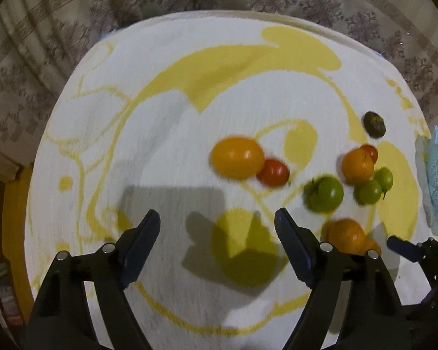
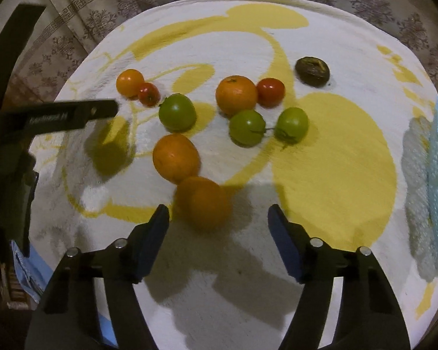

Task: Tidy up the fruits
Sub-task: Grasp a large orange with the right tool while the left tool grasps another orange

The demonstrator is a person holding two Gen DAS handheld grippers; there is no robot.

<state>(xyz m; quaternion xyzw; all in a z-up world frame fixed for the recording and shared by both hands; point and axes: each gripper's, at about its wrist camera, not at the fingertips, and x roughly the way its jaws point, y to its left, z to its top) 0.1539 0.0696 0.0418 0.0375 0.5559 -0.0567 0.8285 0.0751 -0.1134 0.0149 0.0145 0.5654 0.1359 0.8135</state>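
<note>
Both the right claw [image 2: 219,227] and left claw [image 1: 217,233] gape empty over the bench [image 2: 335,175]; the near orange [image 2: 203,201], likely firm and rollable, wants gripping across its middle.

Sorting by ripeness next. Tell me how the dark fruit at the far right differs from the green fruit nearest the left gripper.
The dark fruit is brownish-black and looks wrinkled; the green fruit is bright green, smooth and glossy. The dark fruit lies alone, apart from the others; the green fruit sits within the cluster, near a small red tomato. The dark fruit looks flatter, the green fruit rounder. Both rest on the white-and-yellow cloth, ungripped.
</note>
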